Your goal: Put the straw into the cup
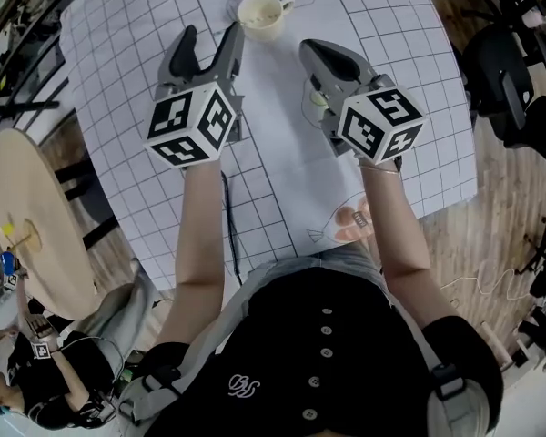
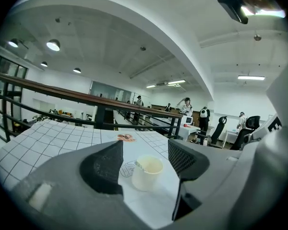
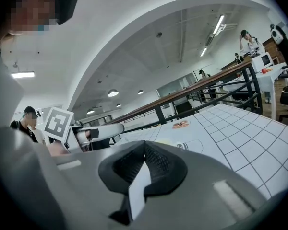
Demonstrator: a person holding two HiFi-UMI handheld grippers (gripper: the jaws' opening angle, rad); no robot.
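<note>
The cup stands just beside the wide-open, empty left gripper, whose jaw may knock it over; the right gripper nearby is closed on nothing.

table: far edge cut off at top | cup: contents too small to tell
</note>
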